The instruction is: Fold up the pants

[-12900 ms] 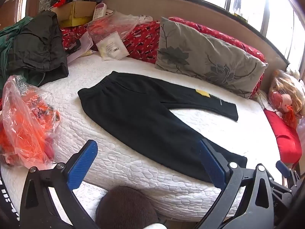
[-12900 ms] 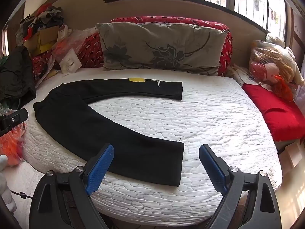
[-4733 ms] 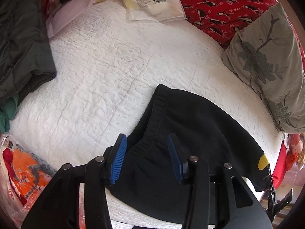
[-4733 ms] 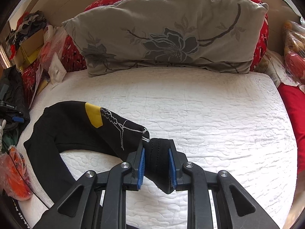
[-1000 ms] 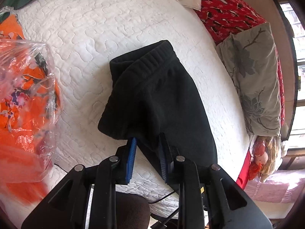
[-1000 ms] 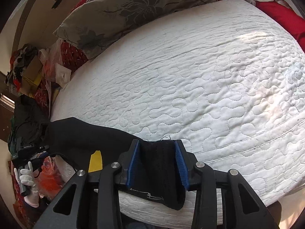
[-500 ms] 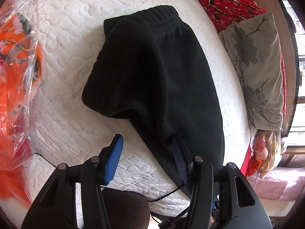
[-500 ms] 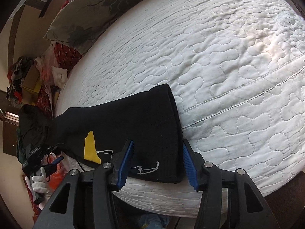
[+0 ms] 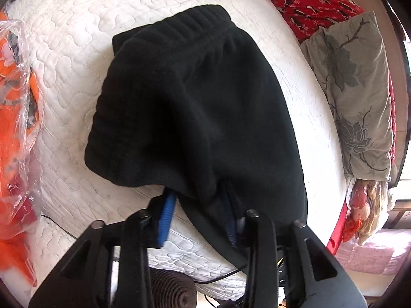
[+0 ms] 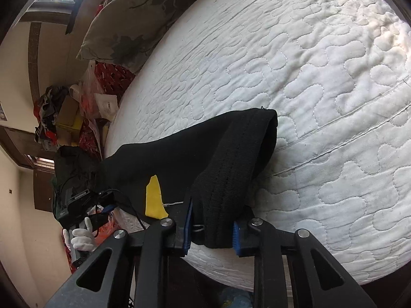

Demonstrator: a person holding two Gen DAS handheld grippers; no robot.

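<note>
Nearest the lens, at the bottom centre of the left wrist view, the left gripper (image 9: 199,213) has its jaws closing again on the near edge of the black pants (image 9: 200,107); half a second earlier those jaws stood wide apart with the cloth loose beside one of them, and now dark fabric is bunched between the blue pads (image 9: 167,215). At the bottom centre of the right wrist view the right gripper (image 10: 212,227) is closing in the same way, with the ribbed cuff end of a leg hanging between its jaws, where a moment ago it was spread around flat cloth. Both hands let go and have taken a fresh hold, which I read as the start of the next fold: the legs already lie doubled one on the other, with the yellow patch (image 10: 154,197) showing at lower left centre of the right view. Beyond the grippers the pants lie as one long dark band near the front edge of the white quilted mattress (image 9: 77,25), the elastic waistband (image 9: 190,28) at upper centre of the left view. Further off, an orange plastic bag (image 9: 15,128) fills the left edge, and a grey flowered pillow (image 9: 359,82) leans along the right. Whether each pinch has caught every layer cannot be told.
</note>
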